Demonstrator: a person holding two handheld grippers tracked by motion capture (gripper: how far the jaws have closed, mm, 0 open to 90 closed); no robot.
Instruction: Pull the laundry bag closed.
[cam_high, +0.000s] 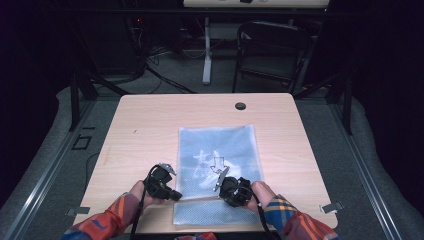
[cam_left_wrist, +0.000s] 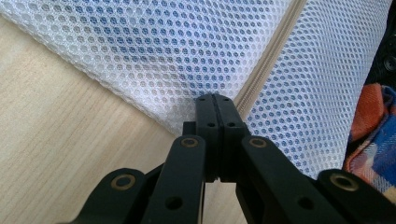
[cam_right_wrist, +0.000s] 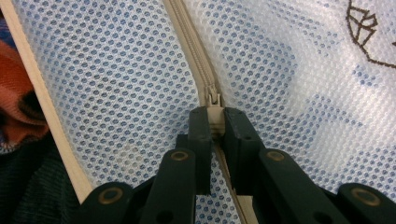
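Zipping step on mesh bag (cam_high: 217, 150). Left gripper (cam_left_wrist: 215, 100) jaws clamped on bag edge by zipper (cam_right_wrist: 198, 65). Right gripper (cam_right_wrist: 215, 114) jaws clamped on zipper pull (cam_right_wrist: 214, 105). Next likely: hold bag tight, slide pull along zipper line.

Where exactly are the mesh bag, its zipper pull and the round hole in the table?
mesh bag (cam_high: 235, 142): high view, on its upper mesh panel.
zipper pull (cam_right_wrist: 214, 112): right gripper view, on the beige tab between the jaws.
round hole (cam_high: 240, 106): high view, on its dark middle.
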